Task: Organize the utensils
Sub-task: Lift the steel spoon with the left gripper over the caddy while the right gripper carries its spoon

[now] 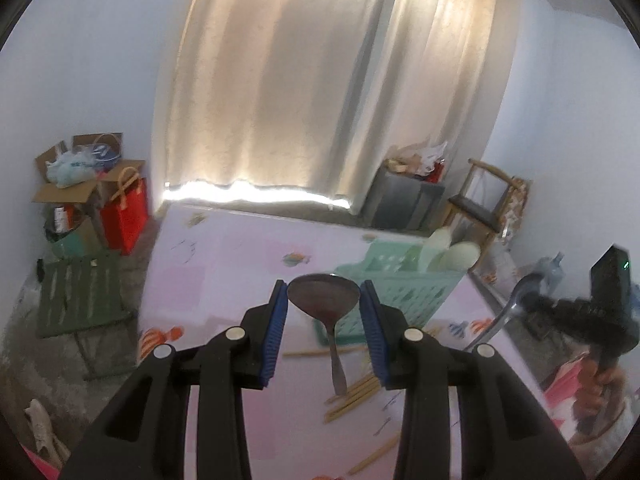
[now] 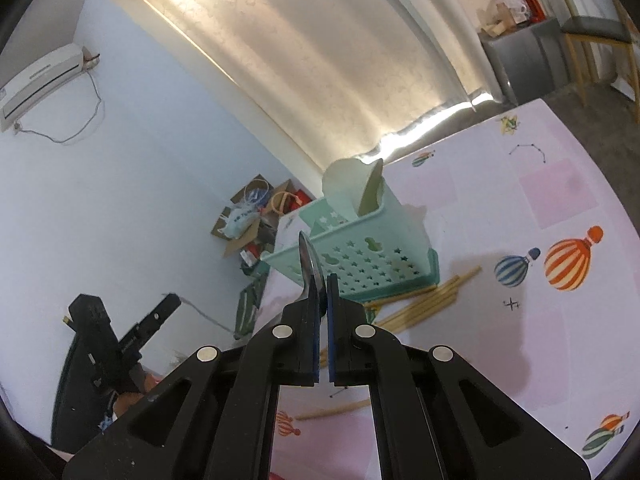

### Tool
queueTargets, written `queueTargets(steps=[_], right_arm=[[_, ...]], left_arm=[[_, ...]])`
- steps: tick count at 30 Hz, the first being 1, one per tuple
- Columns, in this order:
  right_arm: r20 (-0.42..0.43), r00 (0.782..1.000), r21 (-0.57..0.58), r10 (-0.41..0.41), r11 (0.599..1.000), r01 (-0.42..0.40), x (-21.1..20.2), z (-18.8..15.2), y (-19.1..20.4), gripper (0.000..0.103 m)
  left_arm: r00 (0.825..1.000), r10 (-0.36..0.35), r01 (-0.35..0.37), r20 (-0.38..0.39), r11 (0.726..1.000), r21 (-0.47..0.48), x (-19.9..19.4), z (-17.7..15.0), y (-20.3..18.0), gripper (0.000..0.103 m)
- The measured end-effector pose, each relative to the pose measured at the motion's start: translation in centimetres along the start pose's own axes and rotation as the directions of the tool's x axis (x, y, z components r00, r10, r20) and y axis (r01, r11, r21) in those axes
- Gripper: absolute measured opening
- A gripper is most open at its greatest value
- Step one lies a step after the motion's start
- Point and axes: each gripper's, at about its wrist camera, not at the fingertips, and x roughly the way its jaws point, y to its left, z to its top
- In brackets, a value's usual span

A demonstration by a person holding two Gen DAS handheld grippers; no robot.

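Left gripper [image 1: 324, 304] jaws part-open with a spoon [image 1: 322, 300] bowl wedged between the blue pads, handle hanging down toward the near side; right gripper [image 2: 320, 292] jaws pinched shut on a second spoon [image 2: 308, 260], edge-on, tip pointing at the caddy. Risk: left hold is only on the curved bowl, so a tilt could let it slip out onto the mat [image 1: 224, 256]. The teal utensil caddy [image 2: 360, 260] stands just beyond both jaws, chopsticks [image 2: 424, 300] scattered at its base on the near right
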Motion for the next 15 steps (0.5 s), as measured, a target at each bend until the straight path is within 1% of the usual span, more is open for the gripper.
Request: queueTargets(steps=[3,6,8,9,11,15], right_arm=[[0.027,1.0,0.005,-0.004,1.0,0.004,-0.3,1.7,0.4,0.002],[0.06,0.997,-0.015,-0.052,0.998,0.053,-0.8,3.5,0.9,0.002],[0.079,0.994,-0.028,-0.07,0.997,0.072,-1.0,4.6,1.2,0.002],[0.088,0.993,-0.028,-0.075,0.997,0.078,-1.0,5.3,1.2,0.002],[0.104,0.991,-0.028,-0.082,0.996,0.085,-1.0,6.5,1.1,0.002],[0.119,0.99,-0.045,-0.079,0.995,0.085,-0.5,8.0,1.2,0.002]], left_arm=[[0.999,-0.046,0.047,0.028,0.999,-0.016,0.6,2.9,-0.8,0.036],[0.992,-0.099,0.1,0.08,0.995,-0.011,1.3,6.1,-1.9,0.036],[0.988,-0.118,0.119,0.097,0.993,0.003,2.1,7.5,-2.8,0.036],[0.987,-0.124,0.123,0.104,0.992,0.016,2.8,8.2,-3.6,0.036],[0.987,-0.114,0.107,0.116,0.992,0.065,4.5,9.1,-5.1,0.036],[0.992,-0.083,0.068,0.095,0.986,0.154,9.0,8.7,-7.6,0.036]])
